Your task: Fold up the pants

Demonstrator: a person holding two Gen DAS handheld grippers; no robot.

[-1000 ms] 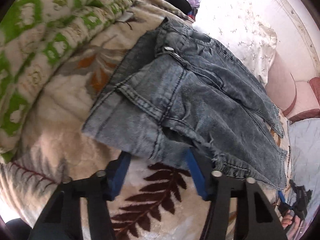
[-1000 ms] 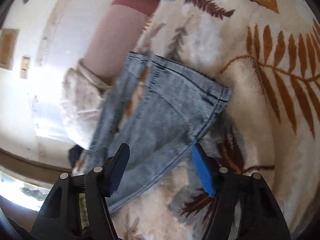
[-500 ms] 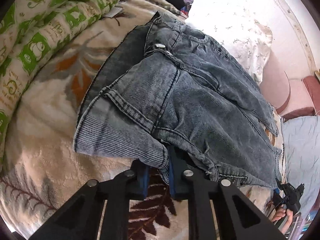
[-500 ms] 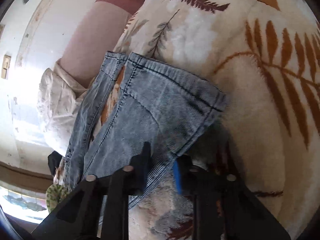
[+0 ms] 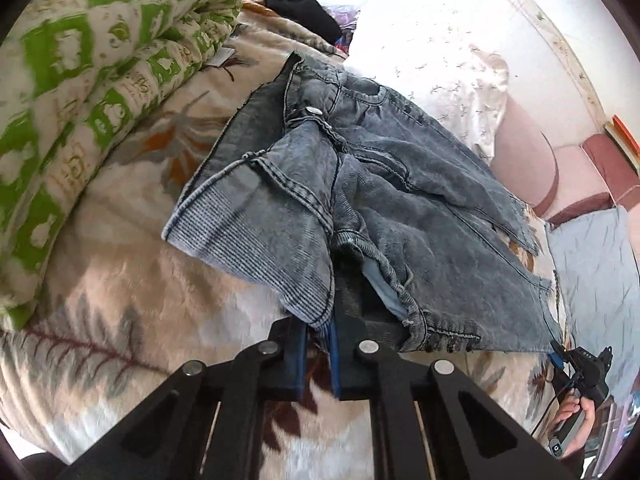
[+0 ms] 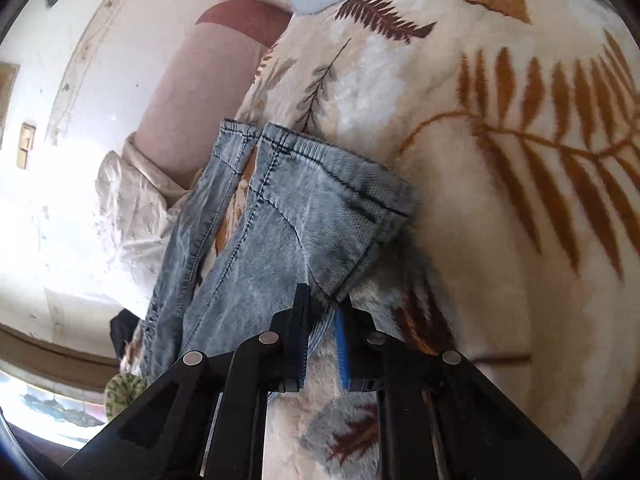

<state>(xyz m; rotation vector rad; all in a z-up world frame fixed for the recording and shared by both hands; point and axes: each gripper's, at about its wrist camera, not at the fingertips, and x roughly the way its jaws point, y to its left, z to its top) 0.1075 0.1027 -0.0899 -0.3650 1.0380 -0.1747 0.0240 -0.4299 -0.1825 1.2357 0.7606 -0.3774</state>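
On blanket (image 6: 500,240), both grippers pinching jeans (image 5: 400,216) edges

One pair of grey denim pants (image 5: 400,216), pinched at its near edge between both sets of jaws. Two grippers: left gripper (image 5: 319,334), right gripper (image 6: 325,320). One leaf-print blanket (image 6: 500,208) beneath. One green patterned quilt (image 5: 80,80) left of the jaws. One white pillow (image 5: 448,80) beyond.

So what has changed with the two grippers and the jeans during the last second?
Both grippers went from open to shut. The left gripper closed on the waistband end of the jeans, which is now lifted slightly. The right gripper closed on a leg hem. The leaf-print blanket and green quilt stayed as before.
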